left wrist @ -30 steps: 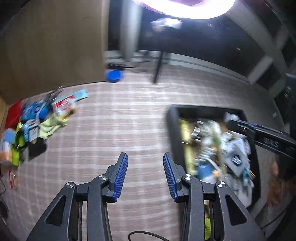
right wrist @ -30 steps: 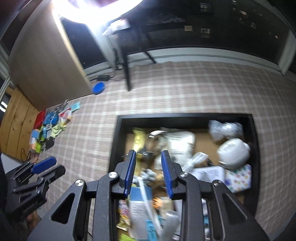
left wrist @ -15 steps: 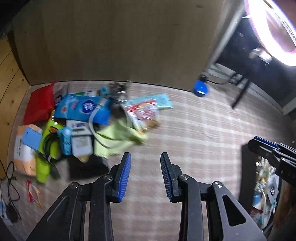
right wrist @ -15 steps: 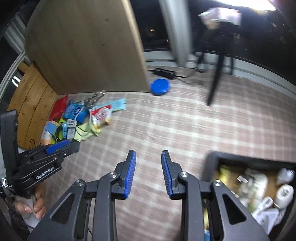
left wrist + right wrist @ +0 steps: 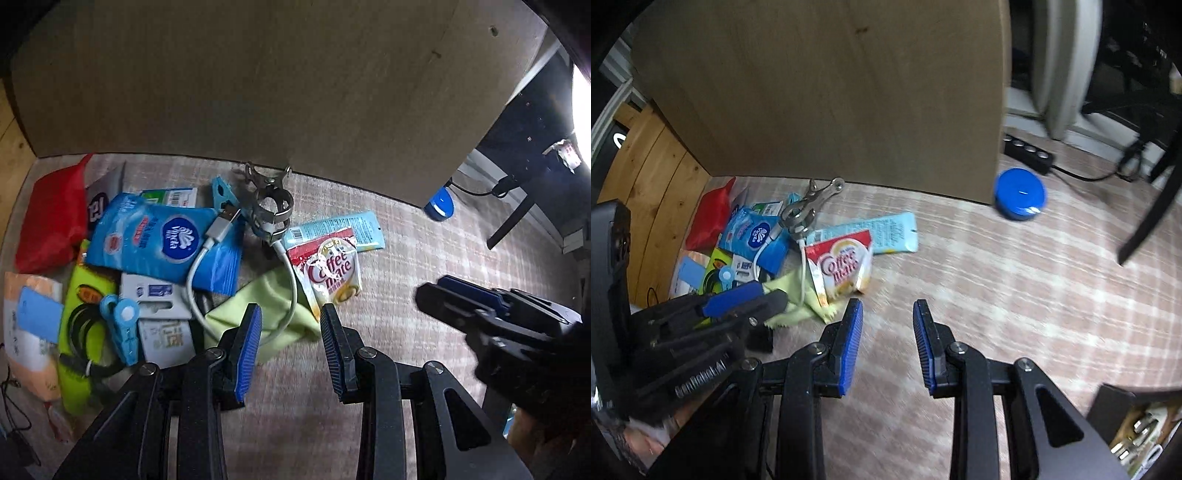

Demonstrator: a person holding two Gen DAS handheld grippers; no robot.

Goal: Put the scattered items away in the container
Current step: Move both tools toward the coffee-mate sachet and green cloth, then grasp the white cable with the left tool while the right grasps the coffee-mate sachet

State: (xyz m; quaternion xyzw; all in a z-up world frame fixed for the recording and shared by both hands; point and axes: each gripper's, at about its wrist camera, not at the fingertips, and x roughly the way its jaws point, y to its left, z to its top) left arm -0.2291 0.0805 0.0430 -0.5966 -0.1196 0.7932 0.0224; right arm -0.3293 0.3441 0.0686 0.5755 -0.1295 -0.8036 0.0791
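Both claws have travelled from above the container to the heap of scattered items on the checked floor covering, so another pick is in preparation and none is made yet.

Left to right: the left claw (image 5: 290, 332) stands parted and empty; its jaws have just narrowed with nothing between them. It hangs over the green cloth (image 5: 273, 317), with the white cable (image 5: 291, 291) looping across the cloth. At 10 o'clock from it lies the blue tissue pack (image 5: 166, 243); at 12 o'clock the metal clip (image 5: 271, 206); at 1 o'clock the Coffee-mate sachet (image 5: 334, 271), overlapping the pale blue sachet (image 5: 347, 229).

The right claw (image 5: 887, 341) is likewise parted and holds nothing, above bare floor, the heap at its 10 o'clock. A blue round tin (image 5: 1019, 199) lies well apart at 1 o'clock.

The container (image 5: 1115, 402) shows only as a dark corner at 4 o'clock in the right wrist view, cut off by the frame; its fill level cannot be judged. Items at the heap's left edge are overlapped and hard to identify.
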